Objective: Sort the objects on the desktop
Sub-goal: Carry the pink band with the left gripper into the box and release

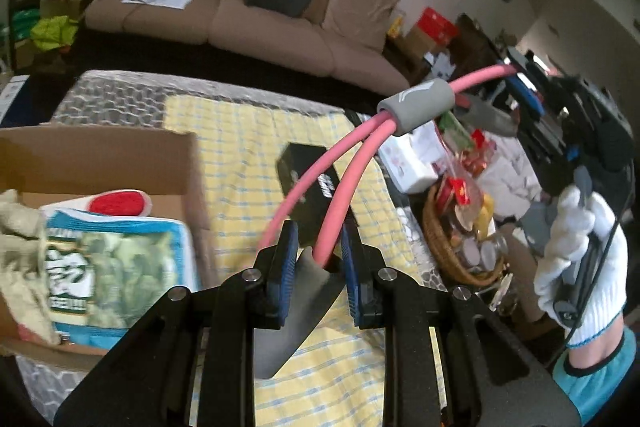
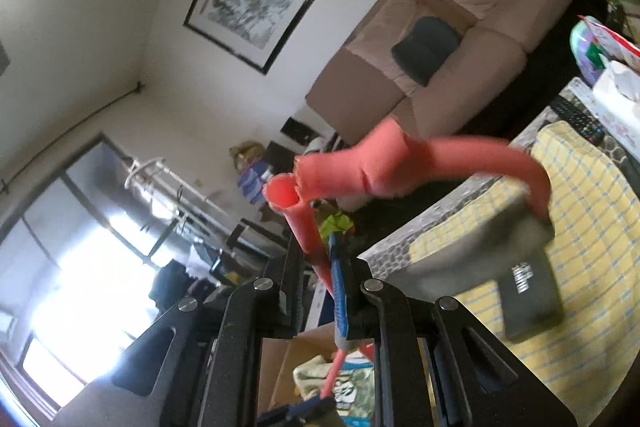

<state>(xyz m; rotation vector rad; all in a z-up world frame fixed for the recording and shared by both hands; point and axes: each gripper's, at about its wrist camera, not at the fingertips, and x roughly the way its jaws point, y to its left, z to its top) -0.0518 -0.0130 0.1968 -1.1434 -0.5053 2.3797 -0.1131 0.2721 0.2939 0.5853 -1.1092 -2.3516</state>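
The pink resistance tube [image 1: 352,163] hangs in the air above the yellow checked cloth [image 1: 240,147], strung between both tools: the left gripper [image 1: 318,255] has its jaws clenched on the tubing at one grey foam handle [image 1: 296,311], the right gripper [image 2: 318,259] pinches the tube near its open end. It looks light, soft and springy, likely to stretch and whip, so a hold beside the grey sleeve [image 1: 416,103] or a handle seems safest, with the cardboard box [image 1: 120,163] close by.

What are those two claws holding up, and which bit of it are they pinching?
A pink stretchy exercise tube. The left gripper clamps one end by its grey handle; the right gripper pinches the tube near its other end.
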